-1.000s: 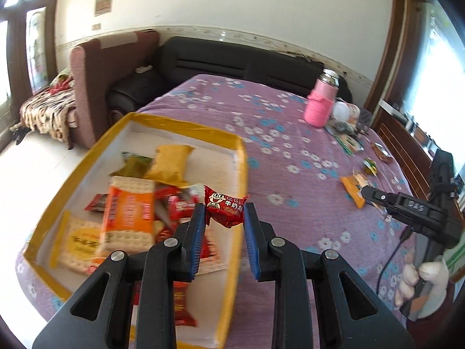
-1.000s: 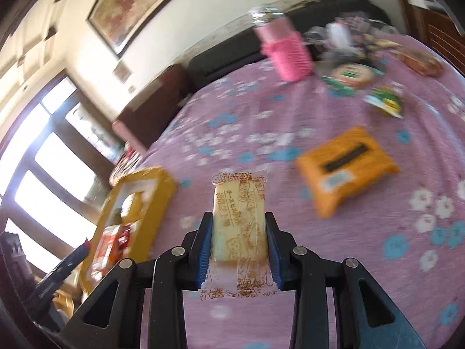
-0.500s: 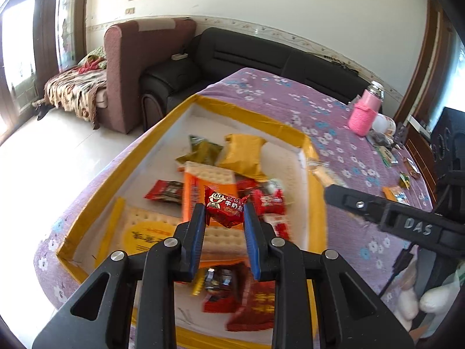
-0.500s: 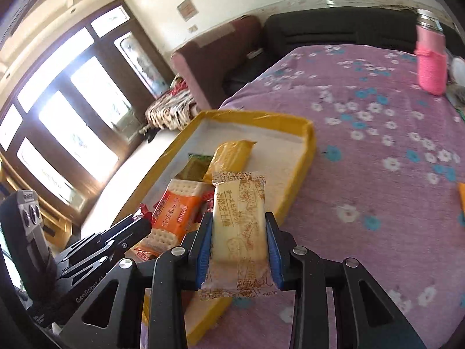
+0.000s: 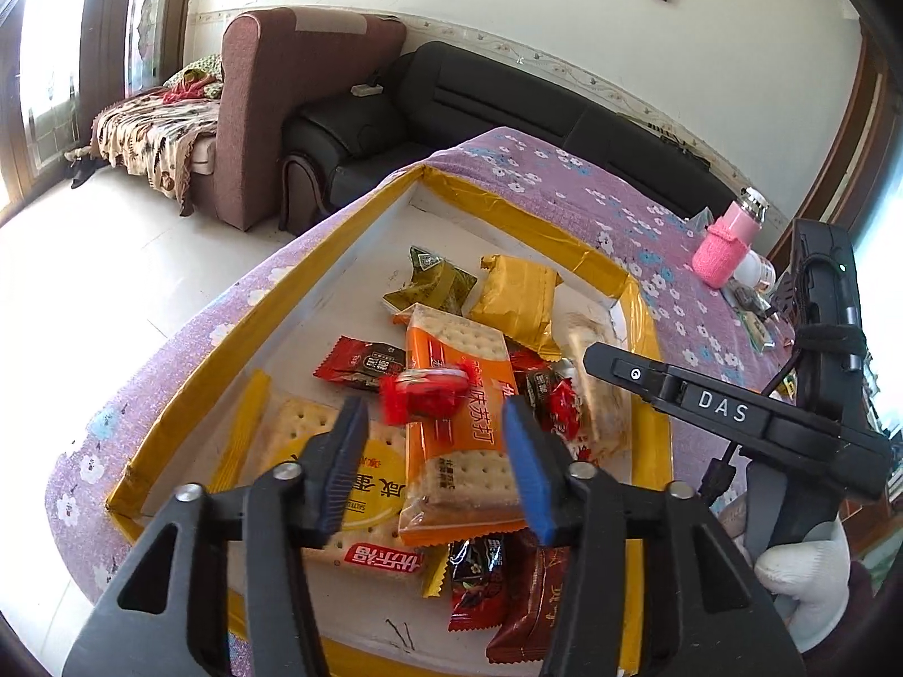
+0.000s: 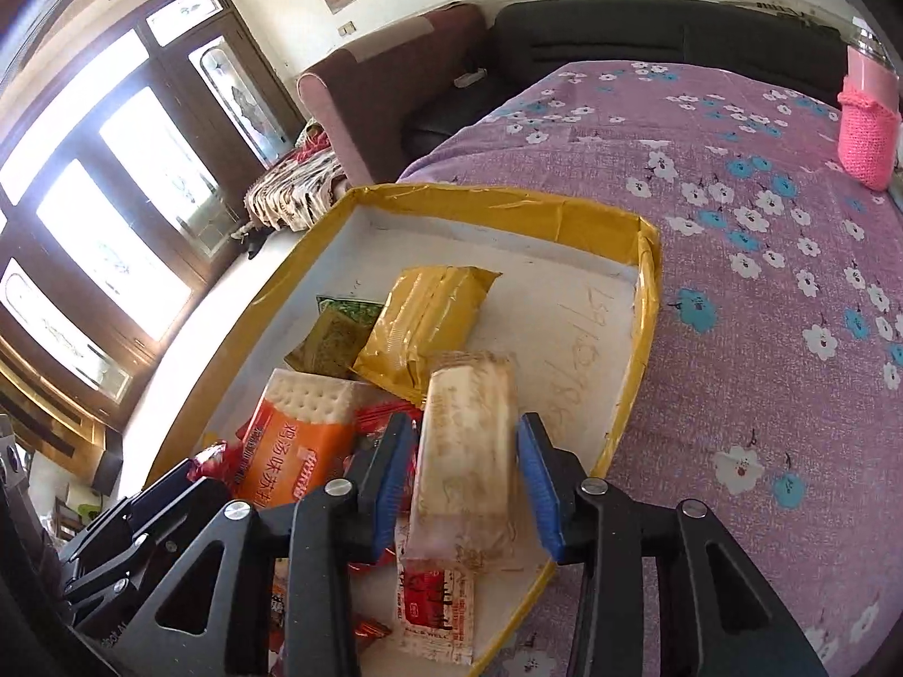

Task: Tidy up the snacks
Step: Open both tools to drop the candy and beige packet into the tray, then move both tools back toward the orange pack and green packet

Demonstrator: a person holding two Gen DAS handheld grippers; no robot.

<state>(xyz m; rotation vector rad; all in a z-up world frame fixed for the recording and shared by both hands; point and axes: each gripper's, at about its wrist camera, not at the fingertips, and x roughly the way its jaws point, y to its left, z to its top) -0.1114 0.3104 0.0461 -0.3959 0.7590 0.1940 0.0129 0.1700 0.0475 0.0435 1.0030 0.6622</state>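
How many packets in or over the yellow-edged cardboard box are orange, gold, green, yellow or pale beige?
Orange cracker packet: 1
Gold foil packet: 1
Green foil packet: 1
Yellow-and-white cracker packet: 1
Pale beige biscuit packet: 1
Total: 5

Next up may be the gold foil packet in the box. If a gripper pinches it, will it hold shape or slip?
The gold foil packet looks blocky and filled, so it probably keeps its shape. Its glossy wrinkled wrapper may slide under the pads. The crimped ends likely bend easily.
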